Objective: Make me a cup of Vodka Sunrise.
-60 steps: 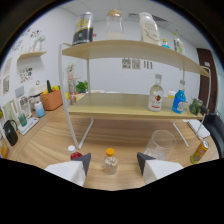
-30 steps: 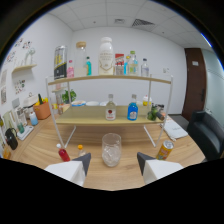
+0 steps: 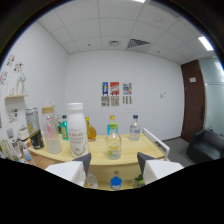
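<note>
Bottles stood in a row on the top shelf, tall bottle left of round bottle, can further left, posters on the wall behind, gripper fingers spread before the shelf.

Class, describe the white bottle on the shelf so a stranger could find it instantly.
Start at the wooden shelf crowded with bottles, just beyond the open, empty fingers. Towards its end where the dark can stands, the white bottle rises tallest. It alone is opaque white; its neighbours are clear or coloured.
</note>
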The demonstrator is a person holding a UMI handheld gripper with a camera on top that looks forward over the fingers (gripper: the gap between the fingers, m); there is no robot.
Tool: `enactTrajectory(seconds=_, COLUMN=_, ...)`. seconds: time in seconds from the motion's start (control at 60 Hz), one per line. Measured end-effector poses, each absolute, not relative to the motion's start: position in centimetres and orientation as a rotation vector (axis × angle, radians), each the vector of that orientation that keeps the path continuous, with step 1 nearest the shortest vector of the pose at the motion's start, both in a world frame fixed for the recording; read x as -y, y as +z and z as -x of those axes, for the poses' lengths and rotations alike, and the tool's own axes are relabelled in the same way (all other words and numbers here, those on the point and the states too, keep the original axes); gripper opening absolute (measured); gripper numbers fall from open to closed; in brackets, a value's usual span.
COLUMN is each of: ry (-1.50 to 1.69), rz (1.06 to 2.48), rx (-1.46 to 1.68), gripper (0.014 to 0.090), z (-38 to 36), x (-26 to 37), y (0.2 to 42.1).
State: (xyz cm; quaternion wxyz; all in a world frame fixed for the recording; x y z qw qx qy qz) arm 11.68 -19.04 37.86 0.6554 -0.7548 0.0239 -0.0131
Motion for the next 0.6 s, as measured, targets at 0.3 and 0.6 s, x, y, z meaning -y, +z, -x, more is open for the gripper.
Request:
enactTrajectory(seconds=0.3, ry=0.006, rz=1.760, rx=-0.035, gripper=0.0596, z=-12.2, x=11.3, y=37.5)
enactTrajectory(seconds=0.6, ry=-0.017, rz=1.771, rx=-0.035, gripper=0.0363, z=-12.2, x=10.5, y=37.0)
